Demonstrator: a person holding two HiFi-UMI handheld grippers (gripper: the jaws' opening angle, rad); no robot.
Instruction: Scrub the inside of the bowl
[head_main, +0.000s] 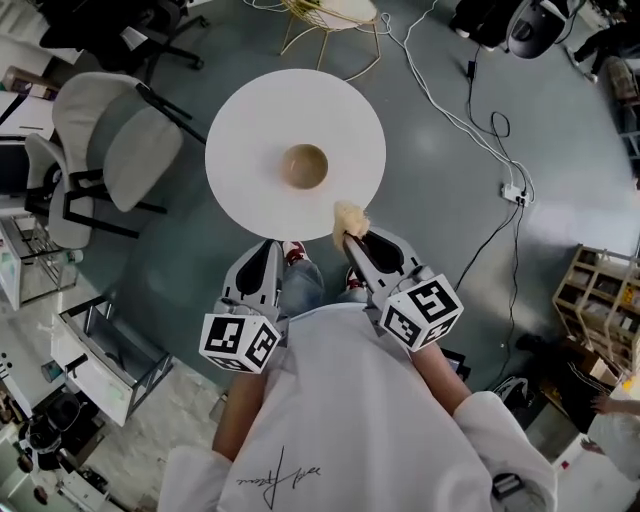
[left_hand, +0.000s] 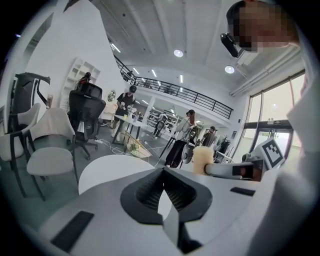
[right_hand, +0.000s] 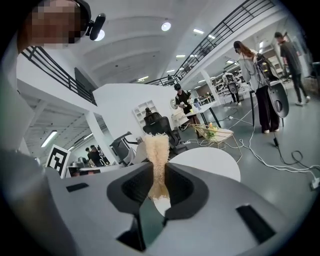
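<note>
Brown bowl (head_main: 304, 166) upright at centre of round white tabletop (head_main: 250, 110), apart from both tools. On right tool (head_main: 351, 242), jaws clamped on beige fibrous scrubber (head_main: 348, 217), sitting at tabletop's near edge. On left tool (head_main: 271, 246), tips closed together, nothing gripped, just short of near rim.

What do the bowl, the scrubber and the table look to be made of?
Bowl: probably wood or bamboo, matte tan-brown, though glazed ceramic can't be ruled out.
Scrubber: pale straw-coloured plant fibre, loofah-like, with frayed, fuzzy edges.
Table: smooth, matte white top, likely laminate or painted board; no grain shows.
</note>
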